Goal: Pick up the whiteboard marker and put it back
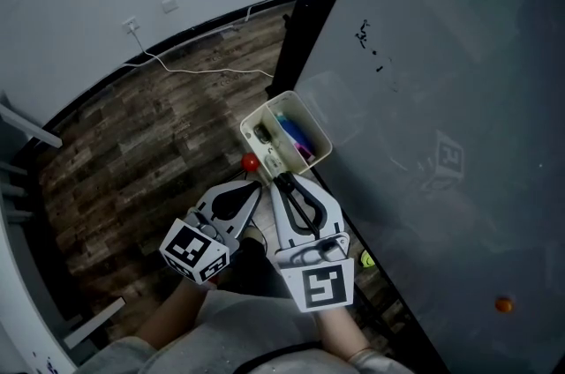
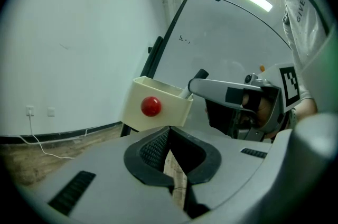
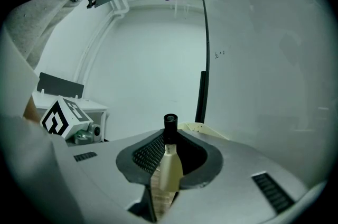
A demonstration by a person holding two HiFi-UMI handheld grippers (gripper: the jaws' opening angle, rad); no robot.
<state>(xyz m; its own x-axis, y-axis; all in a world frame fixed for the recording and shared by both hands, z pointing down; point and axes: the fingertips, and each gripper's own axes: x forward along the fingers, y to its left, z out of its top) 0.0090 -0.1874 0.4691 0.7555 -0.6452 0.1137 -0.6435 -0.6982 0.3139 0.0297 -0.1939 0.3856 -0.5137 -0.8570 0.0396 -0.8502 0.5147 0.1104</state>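
Grasping the whiteboard marker (image 3: 169, 160) are the right gripper's (image 3: 169, 137) fingers (image 3: 146, 156); left gripper's (image 2: 169, 134) are clenched.

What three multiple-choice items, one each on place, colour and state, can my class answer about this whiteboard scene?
1. Where is the red magnet? A on the cream marker box, on its side; B on the floor; C on the wall.
2. What colour is the cap of the whiteboard marker in the right gripper? A blue; B black; C red.
3. The left gripper is: A wide open; B shut on a marker; C shut, empty.
Answers: 1 A, it sticks to the box's wall; 2 B, the dark cap juts beyond the jaws; 3 C, its jaws meet with nothing between.
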